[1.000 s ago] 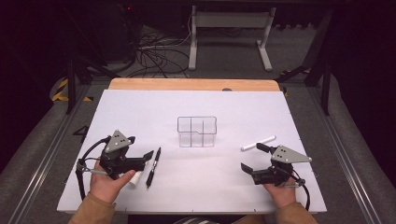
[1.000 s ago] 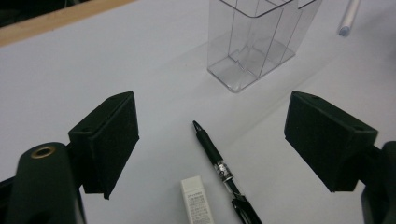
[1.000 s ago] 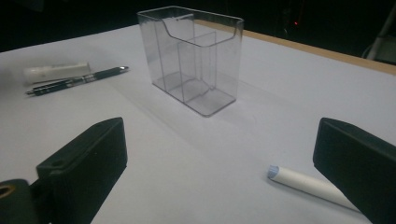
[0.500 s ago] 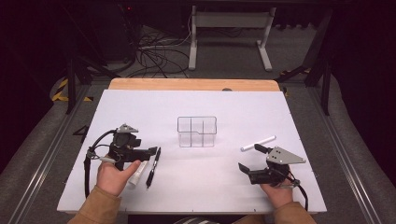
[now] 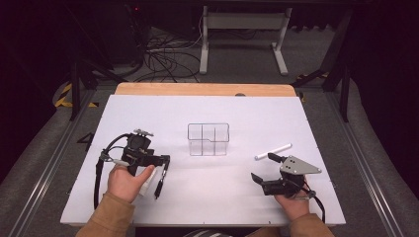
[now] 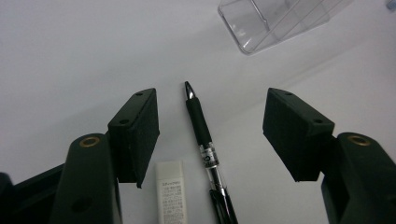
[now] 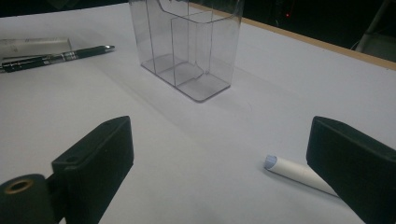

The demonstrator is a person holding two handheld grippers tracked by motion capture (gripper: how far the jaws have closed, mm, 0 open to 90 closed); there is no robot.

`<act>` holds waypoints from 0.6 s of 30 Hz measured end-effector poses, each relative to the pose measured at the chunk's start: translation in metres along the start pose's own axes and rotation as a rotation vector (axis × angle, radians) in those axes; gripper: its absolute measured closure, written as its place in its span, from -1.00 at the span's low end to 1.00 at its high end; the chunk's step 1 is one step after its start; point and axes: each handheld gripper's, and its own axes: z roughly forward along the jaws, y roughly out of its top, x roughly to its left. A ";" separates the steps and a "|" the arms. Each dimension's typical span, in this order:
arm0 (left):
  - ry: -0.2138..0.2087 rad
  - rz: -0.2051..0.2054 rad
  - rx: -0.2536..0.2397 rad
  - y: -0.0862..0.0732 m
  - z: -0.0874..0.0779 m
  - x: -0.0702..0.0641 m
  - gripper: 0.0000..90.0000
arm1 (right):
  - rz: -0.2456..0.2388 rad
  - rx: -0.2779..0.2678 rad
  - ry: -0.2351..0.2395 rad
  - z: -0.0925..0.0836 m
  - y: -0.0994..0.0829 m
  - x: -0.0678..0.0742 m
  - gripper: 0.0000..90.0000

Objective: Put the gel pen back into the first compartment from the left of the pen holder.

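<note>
While your left gripper (image 6: pixel 210 135) hangs low over the near-left part of the bench (image 5: pixel 321 128), its jaws stand either side of the black pen (image 6: pixel 204 144) without touching it; they have just been closing, yet clear gaps remain between both pads and the barrel. From the left gripper view, the pen lies flat on the white surface with its tip pointing away from you, roughly toward the clear organiser (image 6: pixel 275 21). A white eraser (image 6: pixel 171 196) lies just beside the pen, nearer the left jaw and partly under it, so a careless squeeze could catch both. In the high view your left hand (image 5: pixel 129 180) sits behind the gripper, with the pen emerging at its right side.

Your right gripper (image 7: pixel 219 163) rests with its jaws spread wide and nothing between them. A white stick, perhaps chalk (image 7: pixel 299 173), lies on the bench close to its right jaw, partly hidden by that jaw.

The organiser stands upright near the middle of the bench, well apart from both grippers, and each of its compartments looks empty.

Judged from this layout, the work is at its very start: nothing is lifted and nothing stowed. The pen grasp is under way but not completed; the eraser and the chalk remain untouched.
</note>
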 end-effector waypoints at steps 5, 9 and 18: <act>0.009 0.019 0.018 0.002 0.002 -0.004 -0.16 | -0.006 -0.001 0.000 0.000 0.000 0.001 -0.82; 0.001 0.020 0.038 0.002 0.002 -0.008 -0.11 | -0.008 0.003 0.003 0.000 0.000 0.001 -0.82; 0.003 0.001 0.056 0.002 0.008 -0.008 0.05 | -0.021 0.007 0.009 0.001 0.000 0.002 -0.81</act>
